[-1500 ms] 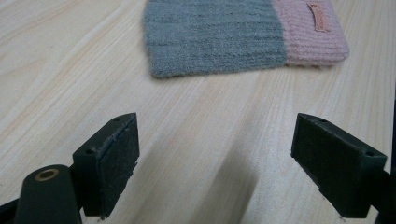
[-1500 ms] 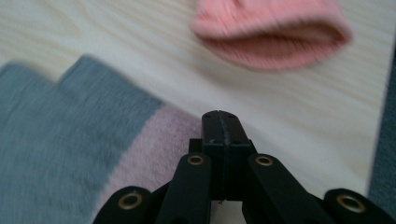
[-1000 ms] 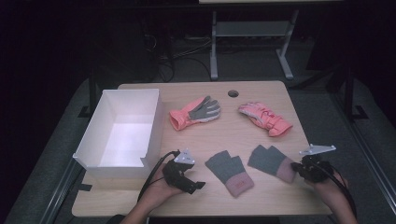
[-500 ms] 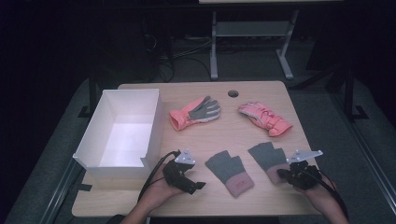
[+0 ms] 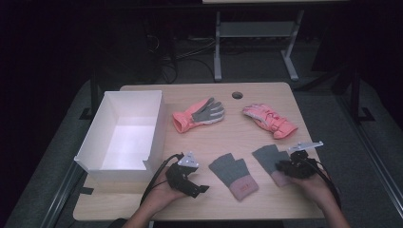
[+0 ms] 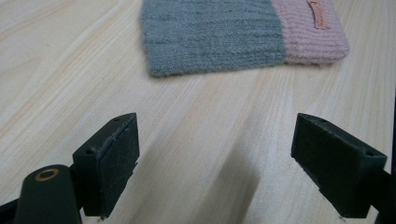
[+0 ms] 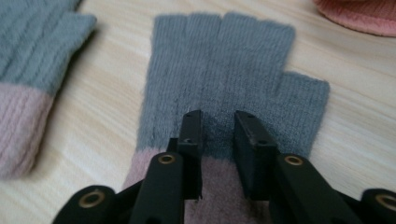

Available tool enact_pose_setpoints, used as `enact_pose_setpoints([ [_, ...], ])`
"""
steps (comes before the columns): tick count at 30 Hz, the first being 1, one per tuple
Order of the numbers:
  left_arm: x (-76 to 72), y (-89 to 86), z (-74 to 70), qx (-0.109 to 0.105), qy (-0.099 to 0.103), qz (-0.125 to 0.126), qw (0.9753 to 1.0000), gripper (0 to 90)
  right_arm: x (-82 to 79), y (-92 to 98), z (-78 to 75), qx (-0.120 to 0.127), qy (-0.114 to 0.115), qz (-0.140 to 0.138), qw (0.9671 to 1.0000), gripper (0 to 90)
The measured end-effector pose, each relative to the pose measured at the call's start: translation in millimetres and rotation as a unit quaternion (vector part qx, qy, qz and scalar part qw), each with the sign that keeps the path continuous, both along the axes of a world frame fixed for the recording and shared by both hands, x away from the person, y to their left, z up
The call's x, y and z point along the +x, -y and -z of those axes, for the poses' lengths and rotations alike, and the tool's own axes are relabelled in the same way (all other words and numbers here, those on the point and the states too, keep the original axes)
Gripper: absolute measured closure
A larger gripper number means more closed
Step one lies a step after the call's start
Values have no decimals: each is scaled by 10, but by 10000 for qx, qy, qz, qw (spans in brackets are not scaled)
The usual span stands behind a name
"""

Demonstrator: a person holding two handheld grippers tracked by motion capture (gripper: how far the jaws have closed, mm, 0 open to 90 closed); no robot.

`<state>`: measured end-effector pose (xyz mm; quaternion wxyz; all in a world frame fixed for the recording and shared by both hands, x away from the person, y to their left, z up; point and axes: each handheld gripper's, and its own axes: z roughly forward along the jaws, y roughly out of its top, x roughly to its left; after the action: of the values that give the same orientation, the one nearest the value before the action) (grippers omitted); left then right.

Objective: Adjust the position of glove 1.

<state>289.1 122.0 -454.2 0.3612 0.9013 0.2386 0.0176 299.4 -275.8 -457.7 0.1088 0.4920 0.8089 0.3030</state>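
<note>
Two grey fingerless gloves with pink cuffs lie flat near the table's front edge. My right gripper (image 5: 280, 166) sits on the right glove (image 5: 266, 156). In the right gripper view its jaws are nearly together at the grey-pink border of this glove (image 7: 224, 60), with a narrow strip of knit pinched between them at the gripper (image 7: 218, 130). The other glove (image 5: 234, 175) lies to its left (image 7: 32, 56). My left gripper (image 5: 198, 189) rests on the bare wood just left of that glove (image 6: 215, 37), jaws wide apart and empty (image 6: 229, 163).
A white open box (image 5: 157, 133) stands at the left of the table (image 5: 228, 137). A pink glove with a grey palm (image 5: 197, 114) and a pink padded glove (image 5: 270, 119) lie toward the back. A cable hole (image 5: 237, 95) sits near the far edge.
My right gripper has slid left from the table's right edge onto the right grey glove and its jaws have closed in on the knit. The left gripper has stayed put.
</note>
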Motion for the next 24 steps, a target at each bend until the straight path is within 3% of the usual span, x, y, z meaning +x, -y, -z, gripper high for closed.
enact_pose_setpoints([
  [3,-14,8,-1,-16,29,-24,10000,149,-5,-9,19,-10,92,-17,10000,862],
  [7,-15,5,-2,-59,33,-56,10000,149,-12,-5,11,-23,155,-47,9999,872],
  [10,-2,-9,-6,-14,33,-19,10000,148,-39,45,-65,183,222,61,9996,874],
  [12,4,-9,-3,-11,44,-20,10000,148,-44,55,-90,206,275,41,9994,875],
  [14,5,-12,-4,-17,40,-25,10000,148,-76,52,-182,443,324,47,9985,875],
  [17,2,-15,-4,-55,31,-55,10000,148,-97,32,-239,539,403,-8,9977,875],
  [22,3,-17,-5,-42,40,-52,10000,148,-136,-104,-360,774,487,-170,9957,874],
  [24,-3,-16,-7,-56,44,-63,10000,148,-146,-269,-405,804,483,-323,9951,874],
])
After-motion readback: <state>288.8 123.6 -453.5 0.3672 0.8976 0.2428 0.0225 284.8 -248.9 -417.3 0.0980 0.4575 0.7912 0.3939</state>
